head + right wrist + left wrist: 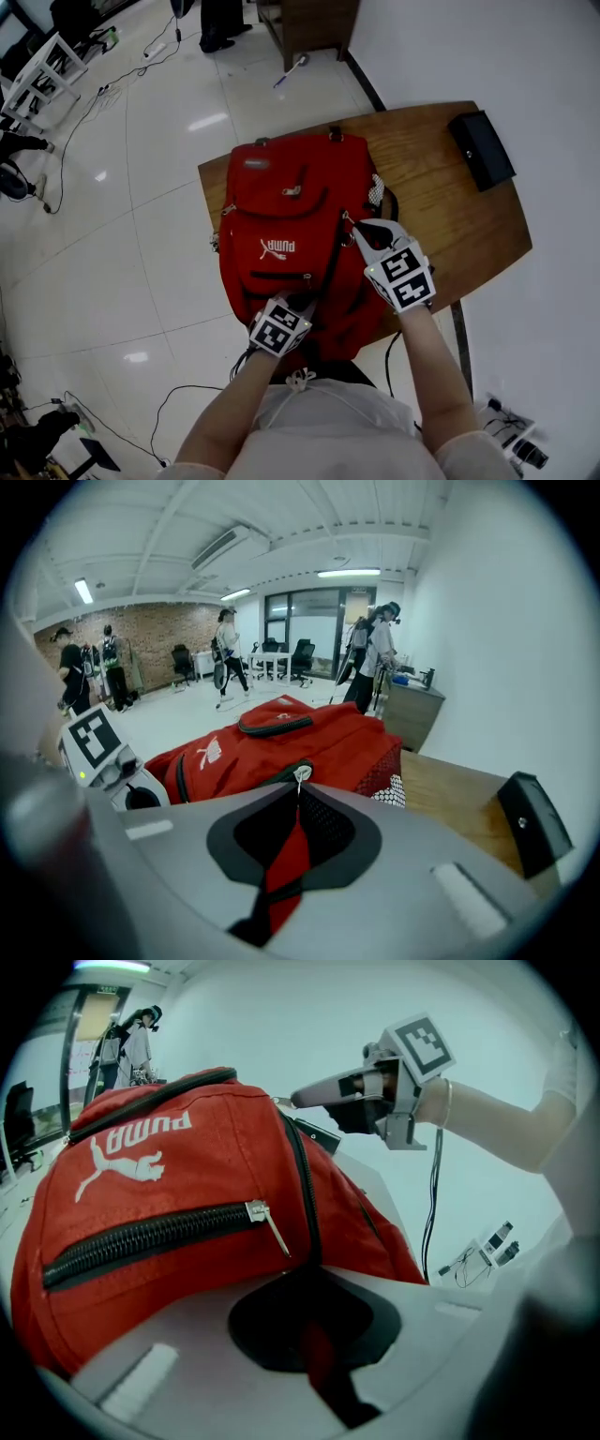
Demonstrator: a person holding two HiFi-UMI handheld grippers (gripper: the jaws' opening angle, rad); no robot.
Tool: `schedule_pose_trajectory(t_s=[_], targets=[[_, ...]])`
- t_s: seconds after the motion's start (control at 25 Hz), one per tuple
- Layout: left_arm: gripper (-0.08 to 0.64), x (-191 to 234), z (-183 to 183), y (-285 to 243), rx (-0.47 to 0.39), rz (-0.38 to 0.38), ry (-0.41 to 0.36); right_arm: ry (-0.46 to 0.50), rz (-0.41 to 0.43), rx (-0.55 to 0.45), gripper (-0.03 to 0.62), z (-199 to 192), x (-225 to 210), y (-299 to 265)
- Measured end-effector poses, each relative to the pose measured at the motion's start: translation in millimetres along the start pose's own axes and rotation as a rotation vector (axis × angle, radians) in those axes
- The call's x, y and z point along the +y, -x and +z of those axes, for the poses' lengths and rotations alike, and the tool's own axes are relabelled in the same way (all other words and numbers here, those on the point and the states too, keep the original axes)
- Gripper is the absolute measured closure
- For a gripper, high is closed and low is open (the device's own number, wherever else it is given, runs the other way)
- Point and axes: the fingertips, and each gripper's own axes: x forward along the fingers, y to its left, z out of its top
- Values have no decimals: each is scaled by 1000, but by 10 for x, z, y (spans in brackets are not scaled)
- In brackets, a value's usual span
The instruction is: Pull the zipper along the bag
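Note:
A red backpack (291, 239) with a white logo lies on the wooden table (450, 220), its bottom end towards me. My right gripper (352, 225) is shut on the small silver zipper pull (300, 775) of the main black zipper, on the bag's right side. In the right gripper view the pull sits at the tip of the closed jaws. My left gripper (302, 305) is at the bag's near end, shut on a fold of red fabric (314, 1354). The front pocket's zipper pull (268, 1224) hangs free just above it.
A black box (481, 148) lies on the table's far right corner. The table stands against a white wall on the right. Cables (187, 398) run over the tiled floor beside me. Several people stand far back in the room.

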Motion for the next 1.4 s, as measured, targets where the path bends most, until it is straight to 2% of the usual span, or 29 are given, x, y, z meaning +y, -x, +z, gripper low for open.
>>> schedule_pose_trajectory(t_s=[0.16,0.24,0.36,0.52,0.6,0.68,0.8,0.88,1.04,1.16,1.24,1.4], targets=[[554,3,-2,65,-19,13,32,-120,14,-120,580,12,173,429],[554,-76,91,207,-80,33,29,-136,32,-177,583,-5,310,651],[554,-300,429,576,-266,74,-32,-125,54,-270,584,-6,535,970],[554,-660,931,1314,-612,99,-69,-101,124,-403,584,39,957,1357],[554,-832,1025,1638,-701,108,-103,-80,144,-458,584,73,1182,1547],[554,-1004,1036,1911,-747,121,-167,-66,140,-488,584,84,1385,1709],[554,-1263,922,2281,-804,150,-267,-62,105,-495,584,36,1679,1900],[554,-1422,796,2517,-842,163,-305,-67,73,-497,584,-8,1887,2017],[554,-1622,384,2927,-863,142,-317,-95,9,-526,584,-34,2354,2247],[554,-1781,12,3277,-913,126,-330,-142,34,-568,583,-31,2814,2407],[554,-1873,-232,3514,-932,123,-338,-136,40,-593,584,-3,3165,2505],[554,-2039,-629,3824,-931,96,-323,-96,-1,-595,584,-21,3738,2656]])
